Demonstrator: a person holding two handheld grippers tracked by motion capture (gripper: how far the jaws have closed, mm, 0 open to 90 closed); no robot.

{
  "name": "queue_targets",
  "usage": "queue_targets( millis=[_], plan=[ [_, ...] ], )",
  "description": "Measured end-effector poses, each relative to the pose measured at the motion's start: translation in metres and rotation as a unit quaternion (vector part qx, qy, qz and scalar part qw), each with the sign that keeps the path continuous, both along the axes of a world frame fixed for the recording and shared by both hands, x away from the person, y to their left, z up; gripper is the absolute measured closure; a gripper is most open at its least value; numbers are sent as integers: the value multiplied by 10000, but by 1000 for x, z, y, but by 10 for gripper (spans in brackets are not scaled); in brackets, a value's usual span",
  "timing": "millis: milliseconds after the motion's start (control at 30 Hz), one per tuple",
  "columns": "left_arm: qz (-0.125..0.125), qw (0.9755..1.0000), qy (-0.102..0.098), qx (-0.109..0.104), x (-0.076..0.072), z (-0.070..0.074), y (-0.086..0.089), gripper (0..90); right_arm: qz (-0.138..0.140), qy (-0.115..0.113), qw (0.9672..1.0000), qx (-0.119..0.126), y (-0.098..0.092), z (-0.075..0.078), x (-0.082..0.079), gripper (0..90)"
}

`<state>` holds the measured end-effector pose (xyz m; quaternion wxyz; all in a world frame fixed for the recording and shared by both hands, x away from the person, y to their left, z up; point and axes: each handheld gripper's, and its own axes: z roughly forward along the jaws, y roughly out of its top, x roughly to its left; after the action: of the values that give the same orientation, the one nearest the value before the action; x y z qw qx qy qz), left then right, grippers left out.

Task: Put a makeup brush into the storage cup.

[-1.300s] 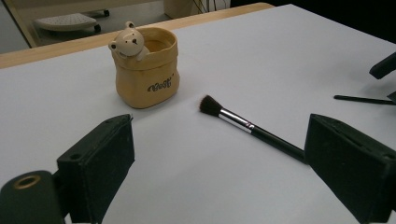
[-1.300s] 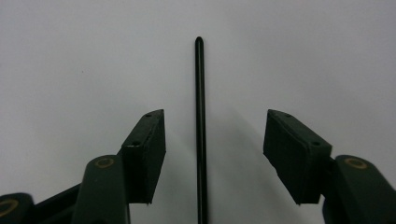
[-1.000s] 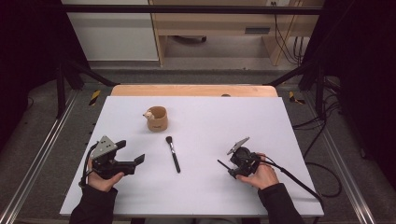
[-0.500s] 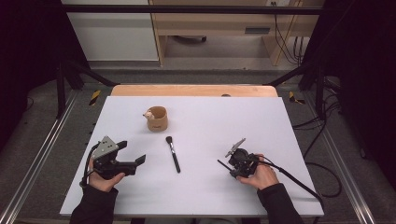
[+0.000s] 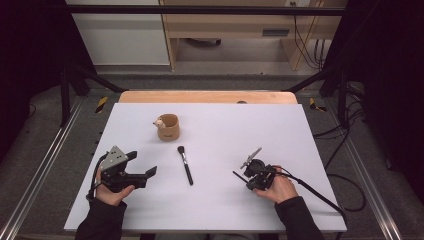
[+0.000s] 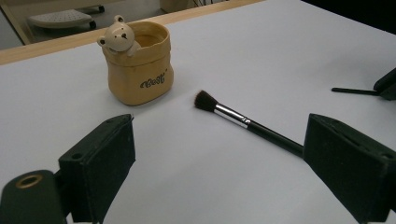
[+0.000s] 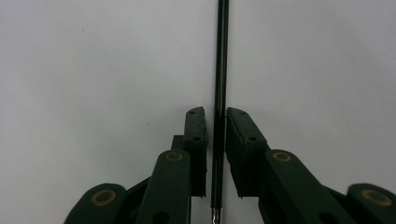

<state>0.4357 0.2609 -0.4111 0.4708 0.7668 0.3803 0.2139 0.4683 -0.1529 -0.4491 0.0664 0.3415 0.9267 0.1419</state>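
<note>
A black makeup brush (image 5: 185, 165) (image 6: 243, 120) lies on the white table (image 5: 300, 130), bristles toward a tan bear pot (image 5: 168, 127) (image 6: 140, 65) that stands upright behind it. My left gripper (image 5: 143, 162) (image 6: 219, 140) rests left of the brush, open wide, with the brush handle reaching toward its right jaw. To the right, my right gripper (image 5: 248, 176) (image 7: 215, 112) is shut on a thin black stick (image 5: 238, 175) (image 7: 223, 56) that juts out leftward past its jaws. The stick (image 6: 352, 89) and that gripper (image 6: 386, 84) also appear far off in the left gripper view.
A wooden strip (image 5: 207, 96) runs along the table's far edge. Metal rails (image 5: 45, 165) flank the table on both sides, and cables (image 5: 345, 175) trail on the floor to the right. Shelving stands behind the table.
The right gripper has drifted slightly left and nearer the person, still holding the stick. The left gripper has hardly moved.
</note>
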Motion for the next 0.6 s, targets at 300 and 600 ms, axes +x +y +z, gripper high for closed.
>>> queue_targets(
  millis=[300, 600],
  plan=[
    [-23, 10000, 18, 21, 0, 0, -1, 87, 66, 49, 10000, -33, 0, 0, 1, 820],
    [-38, 10000, 16, 38, 0, 0, -1, 88, 64, 140, 9999, -28, 0, 1, 3, 851]
  ],
)
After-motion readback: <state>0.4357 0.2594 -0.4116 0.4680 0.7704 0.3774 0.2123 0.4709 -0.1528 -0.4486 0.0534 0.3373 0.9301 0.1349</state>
